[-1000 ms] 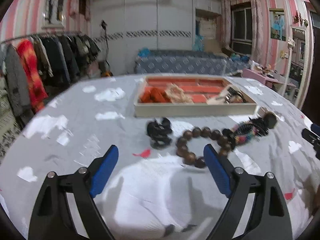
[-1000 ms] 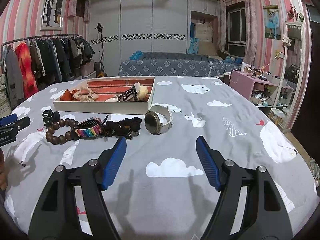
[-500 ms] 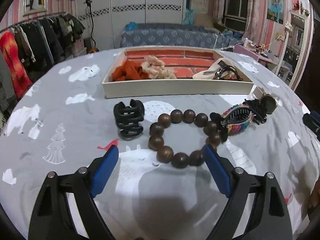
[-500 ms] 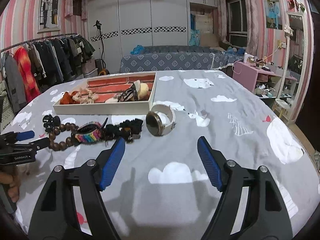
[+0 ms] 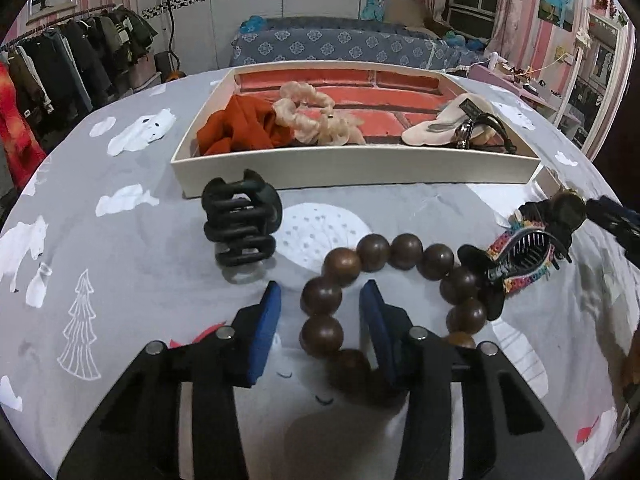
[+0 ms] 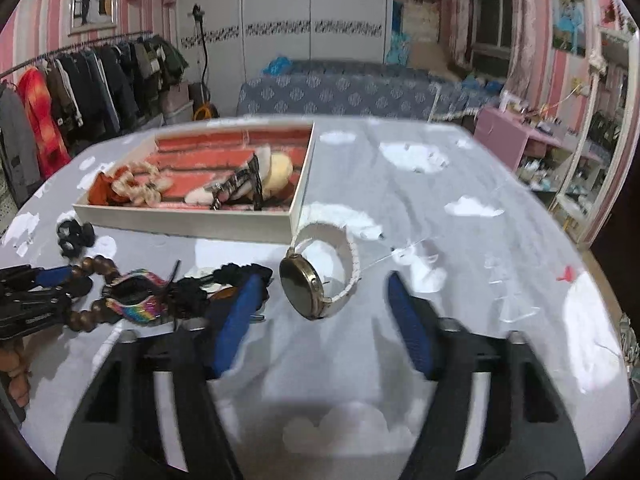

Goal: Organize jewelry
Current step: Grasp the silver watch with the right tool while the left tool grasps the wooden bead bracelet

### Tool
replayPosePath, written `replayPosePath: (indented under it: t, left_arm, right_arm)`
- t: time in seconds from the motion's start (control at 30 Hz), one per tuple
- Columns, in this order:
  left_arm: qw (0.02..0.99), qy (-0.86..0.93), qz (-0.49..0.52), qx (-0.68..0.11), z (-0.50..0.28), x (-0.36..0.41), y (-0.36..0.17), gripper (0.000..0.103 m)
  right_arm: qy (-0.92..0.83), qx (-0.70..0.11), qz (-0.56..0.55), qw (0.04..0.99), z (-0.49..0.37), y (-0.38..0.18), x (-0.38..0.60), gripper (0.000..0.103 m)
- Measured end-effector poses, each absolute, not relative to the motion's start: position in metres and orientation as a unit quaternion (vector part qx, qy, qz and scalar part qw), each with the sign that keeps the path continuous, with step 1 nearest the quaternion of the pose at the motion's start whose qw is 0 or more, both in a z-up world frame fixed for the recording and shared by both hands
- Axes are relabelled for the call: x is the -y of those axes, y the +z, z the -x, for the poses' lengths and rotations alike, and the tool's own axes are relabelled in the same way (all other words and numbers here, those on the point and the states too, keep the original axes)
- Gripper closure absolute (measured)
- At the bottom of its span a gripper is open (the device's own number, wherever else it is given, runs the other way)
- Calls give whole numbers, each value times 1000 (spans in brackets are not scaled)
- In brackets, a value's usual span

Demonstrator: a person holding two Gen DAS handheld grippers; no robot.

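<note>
Left wrist | tray (image 5: 360, 168): scrunchies (image 5: 280, 124), clips | left gripper (image 5: 320, 312) closing astride bead bracelet (image 5: 384, 248), gaps remain

A: Your left gripper (image 5: 320, 312) has just been closing, with 2 beads of the wooden bead bracelet (image 5: 394, 280) between its blue pads (image 5: 264, 332). A gap shows on both sides of them.

B: And around the bracelet?

A: The black claw clip (image 5: 240, 220) sits just left of it, the rainbow woven band (image 5: 520, 256) touches its right side, and the jewelry tray (image 5: 352, 170) lies beyond it on the grey sheet (image 5: 80, 260).
</note>
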State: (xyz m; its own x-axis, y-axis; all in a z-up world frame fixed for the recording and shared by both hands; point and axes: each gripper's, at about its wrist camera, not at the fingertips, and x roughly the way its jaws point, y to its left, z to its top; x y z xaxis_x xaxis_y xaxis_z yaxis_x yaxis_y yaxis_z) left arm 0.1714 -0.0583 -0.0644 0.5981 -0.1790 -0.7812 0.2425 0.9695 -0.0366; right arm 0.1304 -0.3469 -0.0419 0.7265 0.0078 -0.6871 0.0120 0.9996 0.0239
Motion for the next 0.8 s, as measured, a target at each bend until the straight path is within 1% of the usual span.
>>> replayPosePath:
  t: [0.07,0.13,0.2,0.23,0.27,0.3,0.33,0.4,0.43,0.57,0.8]
  left_arm:
    - [893,-118,-26,-433,-172,54,-64,64]
    - [894,-118,-23,-432,-172,54,-64,65]
    - [894,-119,-21,-431,-172,54,-65,66]
    - [894,-120,-21,-431,-172,55,-65,67]
    - [894,-120,-21,-431,-172,54,-64,68]
    - [894,-120,-22,-431,-172,55,-64,69]
    - [894,-120,-23,-430,-172,55,-64,71]
    - [895,-123,-24,-428,-171,56,-64,82]
    - [896,-125,-24,-427,-171,56,-64,83]
    - [897,-133,-12,-422,-167,52,-61,84]
    - [914,-148,-23,-377,-142,58,-36,84]
  right_arm:
    - [7,-380,-19,925,-139,-45,346,56]
    - [15,-386,-16,922,-147,-46,342,56]
    - [28,-402,-15,915,-155,-53,338,69]
    - [29,-409,-12,912,-158,-57,337,69]
    - [30,-420,-13,907,-162,-61,338,75]
    - [37,-427,-22,903,-165,-64,341,87]
    - [46,-434,-32,899,-167,-66,343,88]
    - [48,-438,-40,897,-168,-66,347,90]
    - [49,-437,-40,897,-167,-65,348,90]
    - [44,-409,-31,911,-148,-52,346,90]
    - [29,-364,-26,930,-118,-19,352,90]
